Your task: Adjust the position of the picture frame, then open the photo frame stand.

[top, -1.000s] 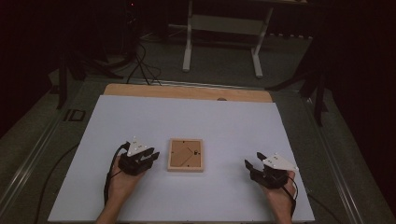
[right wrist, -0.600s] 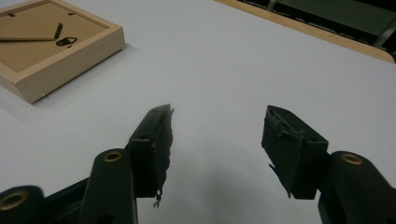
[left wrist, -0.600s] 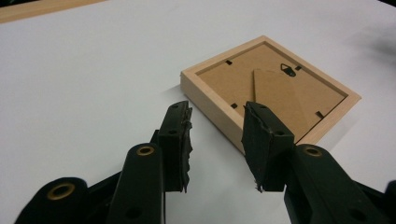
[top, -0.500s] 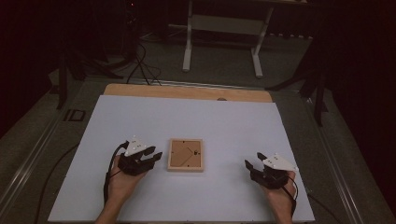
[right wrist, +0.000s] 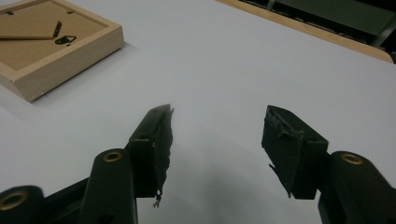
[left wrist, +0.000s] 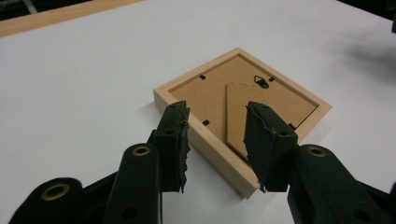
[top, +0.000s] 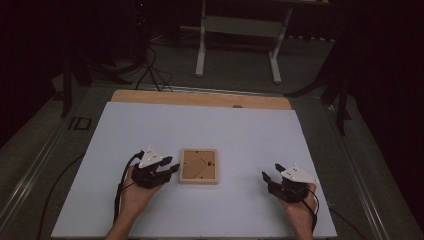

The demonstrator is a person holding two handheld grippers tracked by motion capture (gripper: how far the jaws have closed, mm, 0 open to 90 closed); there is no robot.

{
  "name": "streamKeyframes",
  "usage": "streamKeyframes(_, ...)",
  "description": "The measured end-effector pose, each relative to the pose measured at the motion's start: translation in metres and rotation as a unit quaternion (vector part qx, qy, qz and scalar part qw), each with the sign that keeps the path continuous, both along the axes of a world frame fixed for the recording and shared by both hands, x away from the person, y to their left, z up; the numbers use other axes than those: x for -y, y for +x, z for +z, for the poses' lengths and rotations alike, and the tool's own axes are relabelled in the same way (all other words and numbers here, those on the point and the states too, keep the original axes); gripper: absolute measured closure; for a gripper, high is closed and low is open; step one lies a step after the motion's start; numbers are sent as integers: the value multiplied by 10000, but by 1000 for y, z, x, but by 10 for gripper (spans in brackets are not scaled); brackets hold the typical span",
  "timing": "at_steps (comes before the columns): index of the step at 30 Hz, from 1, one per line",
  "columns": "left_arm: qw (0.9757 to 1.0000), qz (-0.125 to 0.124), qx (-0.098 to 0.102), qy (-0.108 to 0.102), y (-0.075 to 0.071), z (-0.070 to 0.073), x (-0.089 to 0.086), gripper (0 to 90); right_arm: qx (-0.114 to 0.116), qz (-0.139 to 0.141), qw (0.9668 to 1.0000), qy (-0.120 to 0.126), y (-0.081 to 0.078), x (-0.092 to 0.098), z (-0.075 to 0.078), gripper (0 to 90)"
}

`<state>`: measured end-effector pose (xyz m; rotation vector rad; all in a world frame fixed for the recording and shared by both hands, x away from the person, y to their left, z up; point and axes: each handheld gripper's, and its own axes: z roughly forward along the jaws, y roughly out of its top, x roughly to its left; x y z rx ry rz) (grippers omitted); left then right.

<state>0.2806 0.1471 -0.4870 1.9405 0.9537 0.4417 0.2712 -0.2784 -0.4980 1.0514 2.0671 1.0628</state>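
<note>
High view: picture frame [top: 199, 166] lies face down, near centre of the white table [top: 240, 130], backing up for access; left gripper [top: 171, 167] just beside its left edge; right gripper [top: 270, 178] well apart, near right. Left gripper view: jaws have just been opening, nothing pinched, straddling the frame's near corner [left wrist: 243, 112]. Right gripper view: jaws wide, empty, parked; frame [right wrist: 56, 46] far left.

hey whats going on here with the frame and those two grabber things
A person sits at a white table with a tool in each hand. A small wooden picture frame lies back side up between them. The left tool is right at the frame's near corner; its jaws have just been opening, and they stand open on either side of that corner without pressing on it. The right tool rests open off to the side, apart from the frame.
</note>
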Motion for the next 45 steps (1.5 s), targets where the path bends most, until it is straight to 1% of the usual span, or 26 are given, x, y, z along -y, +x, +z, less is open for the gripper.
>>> streamKeyframes(14,9998,-181,65,-38,0,4,15,592,0,20,10000,-12,0,-1,0,422)
streamKeyframes(15,9997,-234,57,-26,0,4,19,592,2,15,10000,-12,0,-1,0,423)
streamKeyframes(20,9995,-297,52,7,1,4,24,589,11,-6,10000,0,0,0,0,422)
streamKeyframes(21,9994,-342,35,10,1,3,28,589,11,-15,10000,5,0,1,0,422)
streamKeyframes(26,9990,-436,38,86,1,2,37,574,11,-9,10000,5,0,1,0,421)
streamKeyframes(31,9986,-513,7,164,1,1,41,572,4,-8,10000,11,0,1,0,421)
streamKeyframes(37,9983,-545,-22,202,1,-1,45,570,8,1,10000,5,-1,0,0,421)
streamKeyframes(40,9981,-547,-22,266,2,-2,46,559,4,3,10000,2,0,0,0,421)
streamKeyframes(44,9980,-532,-81,338,4,-4,48,548,-10,-2,10000,6,0,0,0,420)
streamKeyframes(45,9978,-527,-92,383,4,-5,49,547,-12,0,10000,3,0,-1,0,420)
